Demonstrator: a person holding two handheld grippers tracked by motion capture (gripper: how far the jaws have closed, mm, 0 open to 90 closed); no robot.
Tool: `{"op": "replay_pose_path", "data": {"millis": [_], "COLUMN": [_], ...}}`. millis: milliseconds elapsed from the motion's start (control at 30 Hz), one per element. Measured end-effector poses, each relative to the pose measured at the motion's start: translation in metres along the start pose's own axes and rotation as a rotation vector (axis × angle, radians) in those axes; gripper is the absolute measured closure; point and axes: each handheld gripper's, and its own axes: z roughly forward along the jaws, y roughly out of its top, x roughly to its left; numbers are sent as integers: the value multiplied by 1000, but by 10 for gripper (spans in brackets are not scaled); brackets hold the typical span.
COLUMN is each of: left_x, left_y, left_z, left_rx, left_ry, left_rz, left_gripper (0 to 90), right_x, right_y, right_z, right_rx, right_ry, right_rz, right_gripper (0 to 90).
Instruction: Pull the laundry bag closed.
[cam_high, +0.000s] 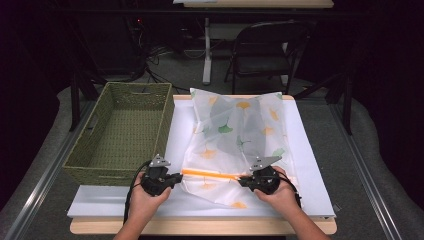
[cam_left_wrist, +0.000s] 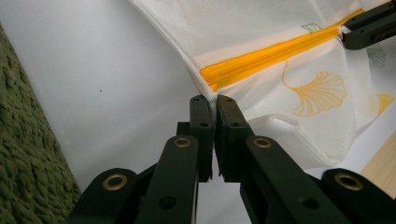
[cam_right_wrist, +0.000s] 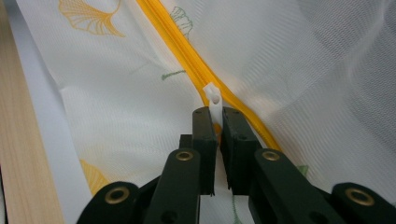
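Flanking mesh bag (cam_high: 235, 140) | left: wicker basket (cam_high: 122, 130) | beyond: folding chair (cam_high: 265, 50)

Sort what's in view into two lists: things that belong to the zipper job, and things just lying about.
In the job:
- mesh bag, its edge pinched by the left gripper
- orange zipper
- white zipper pull, pinched by the right gripper

Lying about:
- woven basket
- folding chair
- white mat

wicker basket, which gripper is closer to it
Left. The left gripper is shut on the mesh bag's near-left edge, just beside the wicker basket's near corner. The right gripper pinches the white zipper pull, farther across the bag.
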Motion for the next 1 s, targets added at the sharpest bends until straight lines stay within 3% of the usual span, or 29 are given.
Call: {"op": "replay_pose_path", "data": {"millis": [1000], "left_x": [2], "left_y": [-2], "left_z": [0], "left_rx": [11], "left_ry": [18], "left_rz": [-10], "left_gripper": [864], "right_x": [-22], "right_y": [-28], "right_z": [-26], "right_rx": [42], "right_ry": [-86], "right_rz": [55], "right_gripper": [847]}}
